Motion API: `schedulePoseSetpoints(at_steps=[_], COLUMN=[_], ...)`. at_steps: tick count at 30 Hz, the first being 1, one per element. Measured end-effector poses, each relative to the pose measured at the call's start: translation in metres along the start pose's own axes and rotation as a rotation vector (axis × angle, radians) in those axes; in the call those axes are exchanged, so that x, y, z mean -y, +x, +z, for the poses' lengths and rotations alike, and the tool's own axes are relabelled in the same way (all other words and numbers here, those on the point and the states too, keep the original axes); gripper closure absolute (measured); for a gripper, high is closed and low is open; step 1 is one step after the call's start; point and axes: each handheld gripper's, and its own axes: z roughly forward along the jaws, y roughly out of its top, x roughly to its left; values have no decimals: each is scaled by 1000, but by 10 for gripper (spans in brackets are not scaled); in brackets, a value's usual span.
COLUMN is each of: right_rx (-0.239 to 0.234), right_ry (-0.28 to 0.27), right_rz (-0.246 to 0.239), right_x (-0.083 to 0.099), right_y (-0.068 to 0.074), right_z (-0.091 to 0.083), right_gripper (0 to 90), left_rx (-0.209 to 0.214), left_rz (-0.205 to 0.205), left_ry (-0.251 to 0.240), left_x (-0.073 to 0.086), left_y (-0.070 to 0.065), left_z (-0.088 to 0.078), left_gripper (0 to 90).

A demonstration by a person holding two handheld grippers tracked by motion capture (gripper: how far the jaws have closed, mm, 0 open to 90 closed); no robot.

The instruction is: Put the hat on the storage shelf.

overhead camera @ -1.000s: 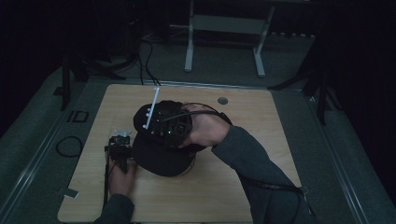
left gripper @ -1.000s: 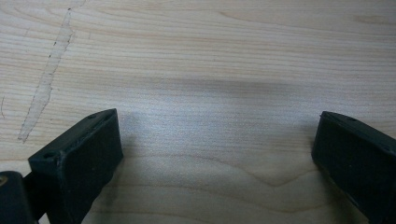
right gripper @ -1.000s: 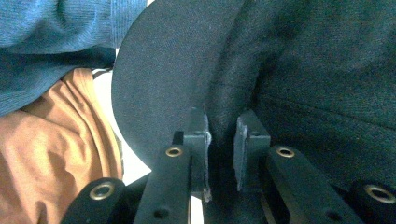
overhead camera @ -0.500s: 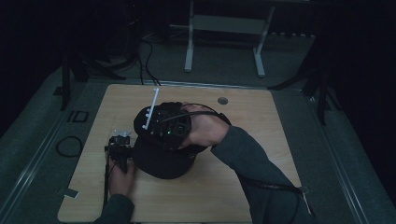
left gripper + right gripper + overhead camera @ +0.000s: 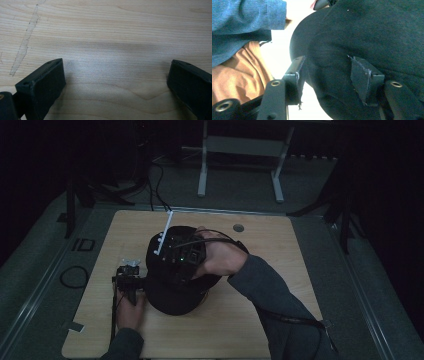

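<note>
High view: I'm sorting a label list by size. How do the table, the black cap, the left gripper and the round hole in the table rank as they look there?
1. table
2. black cap
3. left gripper
4. round hole

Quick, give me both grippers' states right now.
Left gripper: open, nothing between its jaws, just bare table.
Right gripper: jaws have just been opening, now apart around a fold of the black cap, no longer clamping it.

Black cap [image 5: 172, 295] on wooden table [image 5: 280, 250]; right tongs [image 5: 176, 254] above its crown, left tongs [image 5: 131, 282] beside brim.
</note>
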Motion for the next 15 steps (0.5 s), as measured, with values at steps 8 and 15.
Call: schedulePoseSetpoints(at_steps=[8,15], right_rx=[3,13], right_ry=[-29,-40], right_rz=[14,25], right_x=[4,9], right_y=[-2,-5], right_z=[-5,-10], right_gripper=[446,447], left_rx=[0,0], left_rz=[-1,-2], left_ry=[-2,-2], left_x=[0,0], left_y=[0,0], left_z=[0,0], left_gripper=[12,12])
